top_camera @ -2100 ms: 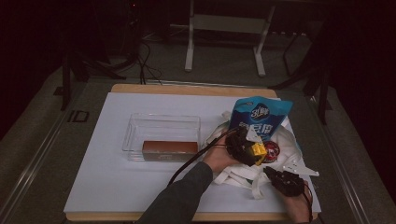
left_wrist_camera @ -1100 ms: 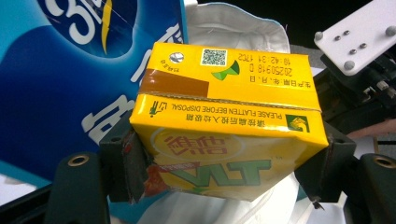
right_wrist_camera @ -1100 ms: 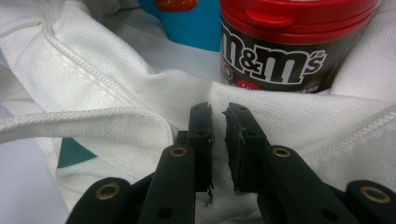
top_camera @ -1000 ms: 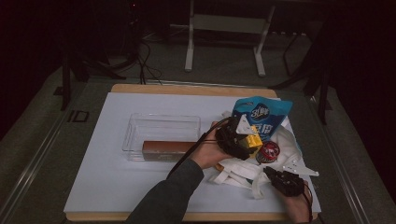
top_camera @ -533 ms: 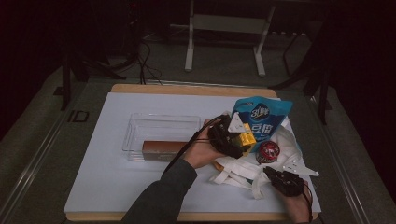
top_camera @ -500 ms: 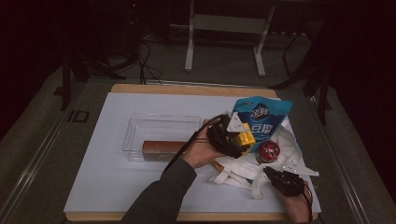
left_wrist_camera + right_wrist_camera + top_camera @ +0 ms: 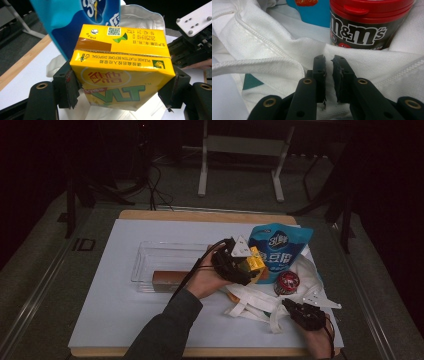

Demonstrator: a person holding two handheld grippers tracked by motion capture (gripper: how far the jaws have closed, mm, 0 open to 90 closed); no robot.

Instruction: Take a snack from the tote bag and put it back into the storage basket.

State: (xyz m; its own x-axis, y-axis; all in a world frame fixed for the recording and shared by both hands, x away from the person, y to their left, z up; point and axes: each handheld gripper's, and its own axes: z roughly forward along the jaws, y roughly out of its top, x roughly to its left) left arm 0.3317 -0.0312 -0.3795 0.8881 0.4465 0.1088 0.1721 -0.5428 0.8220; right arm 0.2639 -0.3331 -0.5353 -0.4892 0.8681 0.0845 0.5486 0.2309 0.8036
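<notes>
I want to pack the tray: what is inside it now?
Inside the tray lies one brown box along its near wall. The hand covers its right end.

Dim high view, bright close-ups from both gripper cameras.

High view: underexposed, surroundings nearly black, only the white table sheet [image 7: 125, 285] picks up light; soft overall, low contrast, mild grain, faint shadows under the clear plastic tray [image 7: 145, 265]. Left gripper view: well lit from above, yellow drink carton [image 7: 120, 72] sharp, print readable, colours saturated; blue snack pouch [image 7: 72, 25] behind it slightly soft; wide-angle stretch at the frame edges, the near black jaws blurred at the bottom. Right gripper view: even light, white cloth bag [image 7: 262, 42] weave crisp, some glare on the red lid of the M&M's tub [image 7: 362, 22]; the jaw bases at the bottom are out of focus.
</notes>
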